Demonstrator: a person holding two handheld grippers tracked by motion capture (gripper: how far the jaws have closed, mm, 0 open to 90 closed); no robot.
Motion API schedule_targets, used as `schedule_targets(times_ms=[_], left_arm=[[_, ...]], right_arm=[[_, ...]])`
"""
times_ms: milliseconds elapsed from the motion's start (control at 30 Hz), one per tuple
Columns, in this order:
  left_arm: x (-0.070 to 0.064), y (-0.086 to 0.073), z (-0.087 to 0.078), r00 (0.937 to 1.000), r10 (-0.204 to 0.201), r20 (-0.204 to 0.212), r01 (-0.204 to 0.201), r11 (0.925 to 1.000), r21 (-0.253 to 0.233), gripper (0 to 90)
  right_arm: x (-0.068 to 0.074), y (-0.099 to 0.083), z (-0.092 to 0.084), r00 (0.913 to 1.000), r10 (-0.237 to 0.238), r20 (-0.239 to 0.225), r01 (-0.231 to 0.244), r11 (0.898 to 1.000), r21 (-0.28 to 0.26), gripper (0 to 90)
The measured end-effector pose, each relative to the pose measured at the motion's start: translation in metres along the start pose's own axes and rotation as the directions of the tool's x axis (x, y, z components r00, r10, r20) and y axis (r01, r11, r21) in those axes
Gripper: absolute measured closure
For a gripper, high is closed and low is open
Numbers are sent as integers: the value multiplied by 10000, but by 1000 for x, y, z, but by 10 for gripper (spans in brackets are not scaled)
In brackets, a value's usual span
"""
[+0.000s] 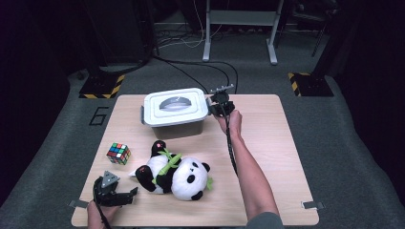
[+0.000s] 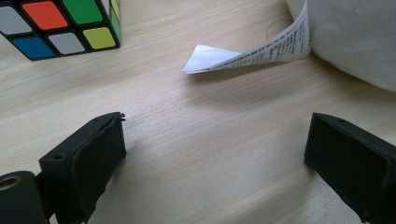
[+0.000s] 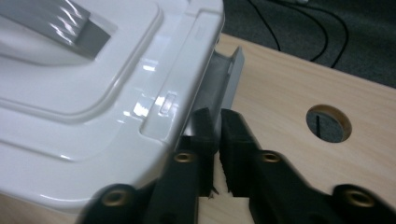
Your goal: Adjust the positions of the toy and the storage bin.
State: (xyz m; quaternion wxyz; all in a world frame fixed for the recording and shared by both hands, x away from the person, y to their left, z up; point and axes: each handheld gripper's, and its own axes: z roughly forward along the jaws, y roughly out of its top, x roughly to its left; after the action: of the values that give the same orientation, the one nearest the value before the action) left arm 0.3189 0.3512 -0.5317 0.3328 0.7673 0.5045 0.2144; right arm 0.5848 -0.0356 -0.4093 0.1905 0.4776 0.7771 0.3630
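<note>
Wooden table (image 1: 267,157) on grey carpet (image 1: 353,143)

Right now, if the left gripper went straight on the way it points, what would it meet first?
Probably the paper tag on the plush panda, ahead of the open left gripper; depth is unclear, and the Rubik's cube sits off to one side.

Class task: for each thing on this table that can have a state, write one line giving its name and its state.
Box: lid on.
Latch: gripped by right gripper.
Right gripper: jaws shut on latch.
Left gripper: jaws open, nothing between them.
Panda: lying on table.
Cube: scrambled, resting on table.
</note>
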Motion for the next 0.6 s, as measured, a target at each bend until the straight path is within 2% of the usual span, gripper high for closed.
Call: schedule_targets(times_ms=[33,100,233,333,400,433,467,500,600], left_arm=[[0,0,0,10000,-11,-3,11,10000,-3,54],[0,0,0,10000,-8,-5,8,10000,-5,54],[0,0,0,10000,-5,-3,5,10000,-4,54],[0,0,0,10000,-5,-5,5,10000,-4,54],[0,0,0,10000,-4,-4,4,10000,-3,54],[0,0,0,10000,-16,18,16,10000,-4,54],[0,0,0,10000,-16,18,16,10000,-4,54],[0,0,0,10000,-20,25,20,10000,3,54],[0,0,0,10000,-23,32,23,10000,13,54]], right_arm=[[3,2,-2,9986,-58,528,54,10000,71,900],[4,2,-1,9970,-356,689,338,9990,278,900],[1,1,0,9986,-53,533,49,10000,79,897],[-1,3,1,9997,75,211,-71,9997,-212,807],[0,4,2,9999,64,139,-62,9999,-150,805],[-3,5,6,9995,321,-3,-321,9994,-86,776],[-3,5,6,9995,321,-3,-321,9994,-86,776],[-8,7,9,9986,531,-80,-531,9986,-68,742],[-12,6,17,9970,744,-196,-738,9969,260,764]])
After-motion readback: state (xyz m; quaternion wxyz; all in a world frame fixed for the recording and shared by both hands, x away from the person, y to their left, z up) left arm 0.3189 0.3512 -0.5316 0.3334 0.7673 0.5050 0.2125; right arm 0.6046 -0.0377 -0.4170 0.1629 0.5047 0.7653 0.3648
